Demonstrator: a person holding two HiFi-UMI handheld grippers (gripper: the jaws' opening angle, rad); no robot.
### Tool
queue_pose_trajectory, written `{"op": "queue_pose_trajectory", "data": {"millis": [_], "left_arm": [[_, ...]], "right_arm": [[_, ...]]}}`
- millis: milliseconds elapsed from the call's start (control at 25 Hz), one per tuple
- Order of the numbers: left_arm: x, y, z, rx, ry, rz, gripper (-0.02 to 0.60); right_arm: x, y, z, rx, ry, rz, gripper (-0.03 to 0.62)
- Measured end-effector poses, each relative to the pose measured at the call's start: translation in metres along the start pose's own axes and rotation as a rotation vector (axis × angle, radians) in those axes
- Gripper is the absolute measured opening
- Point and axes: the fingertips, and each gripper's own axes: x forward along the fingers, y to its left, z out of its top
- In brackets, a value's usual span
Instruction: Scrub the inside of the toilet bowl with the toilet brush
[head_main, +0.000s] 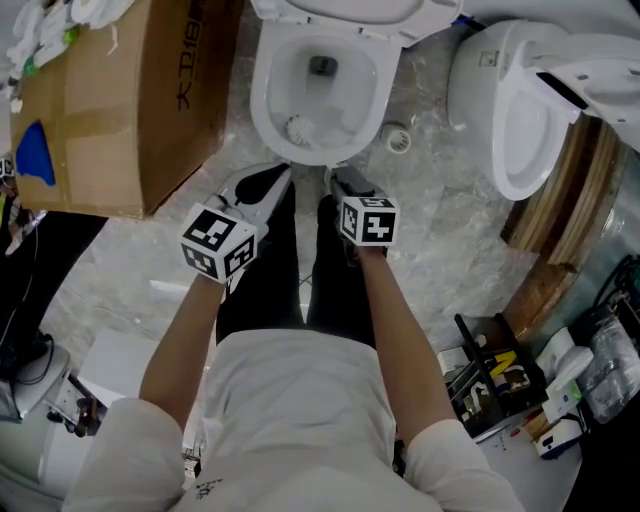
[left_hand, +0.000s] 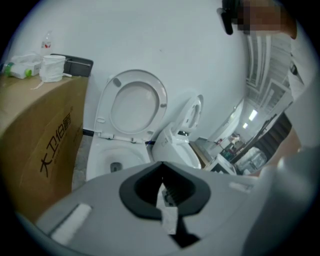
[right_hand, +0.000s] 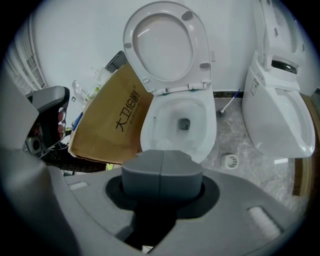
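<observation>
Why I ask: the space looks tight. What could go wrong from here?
1. The cardboard box stands right beside the toilet bowl, so splashes could soak it, and the left gripper has little room to swing there.
2. Both grippers, the right gripper too, are shut and empty. The white bristly thing in the bowl shows no handle, so picking it up may be awkward.
</observation>
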Motion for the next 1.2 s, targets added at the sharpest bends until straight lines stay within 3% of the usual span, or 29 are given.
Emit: {"op": "queue_pose_trajectory", "data": {"millis": [520, 1200], "left_arm": [[0.006, -0.011, -0.006, 0.01, 0.008, -0.006, -0.012], [0.013, -0.031, -0.009, 0.005, -0.016, 0.002, -0.012]], "right_arm": [[-0.011, -0.004, -0.02, -0.1, 0.027, 0.01, 0.146], [-0.04, -0.061, -0.016, -0.214, 0.085, -0.04, 0.146]]}}
